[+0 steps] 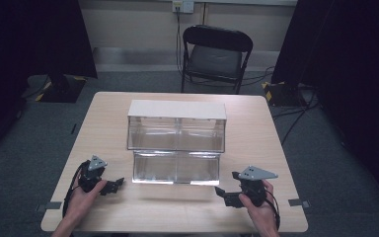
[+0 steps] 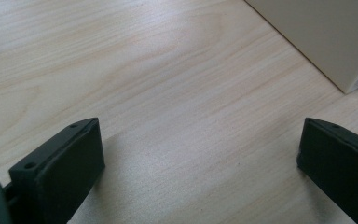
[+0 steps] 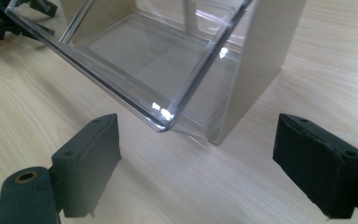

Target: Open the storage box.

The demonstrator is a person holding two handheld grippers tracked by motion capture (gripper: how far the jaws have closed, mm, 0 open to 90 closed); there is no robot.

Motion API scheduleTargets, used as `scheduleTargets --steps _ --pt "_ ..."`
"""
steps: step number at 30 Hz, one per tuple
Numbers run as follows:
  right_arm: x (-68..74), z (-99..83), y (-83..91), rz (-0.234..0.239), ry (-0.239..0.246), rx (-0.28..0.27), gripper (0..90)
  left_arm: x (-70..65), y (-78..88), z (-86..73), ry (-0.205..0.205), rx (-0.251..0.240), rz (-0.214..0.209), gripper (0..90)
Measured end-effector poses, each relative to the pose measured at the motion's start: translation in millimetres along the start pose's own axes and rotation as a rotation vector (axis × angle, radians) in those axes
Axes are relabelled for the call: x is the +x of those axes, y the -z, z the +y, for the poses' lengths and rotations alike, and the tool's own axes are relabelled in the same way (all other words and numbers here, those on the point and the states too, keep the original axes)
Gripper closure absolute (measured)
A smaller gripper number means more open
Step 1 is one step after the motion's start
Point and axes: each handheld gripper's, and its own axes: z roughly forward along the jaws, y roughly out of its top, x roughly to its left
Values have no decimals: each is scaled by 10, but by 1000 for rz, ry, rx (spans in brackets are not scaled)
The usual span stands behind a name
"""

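Drawer cabinet [image 1: 176, 109], white-bodied with clear plastic drawers, stands near the middle of the pale wooden table [image 1: 128, 207], its front toward the person. Its upper row of drawers [image 1: 175, 133] sits closed in the body, while the lower clear drawer [image 1: 176, 168] is pulled out toward the near edge and looks empty. From the right gripper view the near corner of that drawer [image 3: 161, 116] juts out just ahead of the jaws, beside the white side wall of the cabinet [image 3: 261, 60]. Beyond the table stands a black folding chair [image 1: 216, 54] on grey carpet, with dark curtains at either side. A hand holds the left gripper [image 1: 117, 183] low over the table, left of the pulled-out drawer and apart from it; in its own view the left gripper [image 2: 200, 158] has its two black jaws spread wide with bare wood between them and nothing in their grasp, and a white corner of the cabinet [image 2: 326, 37] shows at the top right. The right gripper [image 1: 226, 190], held in the other hand, sits just right of the drawer's front corner without touching it; its own view shows the right gripper [image 3: 196, 158] also spread wide and holding nothing.
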Motion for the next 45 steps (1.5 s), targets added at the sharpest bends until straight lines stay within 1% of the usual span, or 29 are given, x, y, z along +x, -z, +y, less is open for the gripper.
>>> scheduleTargets --steps 2,7,11,15,16,18,21,23,25,29,32,36,42,45 --pt "21 7 -23 0 4 -3 142 0 0 0 0 0 0 0" --pt "64 2 -94 12 11 18 142 -1 -1 0 1 0 -2 0" --pt "97 -1 -140 19 19 24 143 0 0 0 0 0 0 0" --pt "115 -29 -208 14 29 52 145 0 0 0 -1 0 0 0" --pt "115 -31 -221 10 35 52 147 0 0 0 0 0 0 0" --pt "103 -22 -243 -1 27 46 148 0 0 0 0 0 0 0" --pt "80 -16 -295 -17 18 51 152 0 0 0 0 0 0 0" --pt "77 -16 -326 -23 22 56 155 0 0 0 0 0 0 0" --pt "73 -21 -349 -40 21 55 159 0 0 0 0 0 0 0" --pt "38 -39 -390 -60 -4 68 162 0 0 0 0 0 0 0" --pt "30 -38 -404 -67 -14 63 157 0 0 0 0 0 0 0" --pt "40 -36 -407 -66 -10 58 155 0 0 0 0 0 0 0" --pt "67 -19 -380 -24 -21 22 141 0 0 0 0 0 0 0" --pt "79 -16 -376 -25 -15 13 142 0 0 0 0 0 0 0"
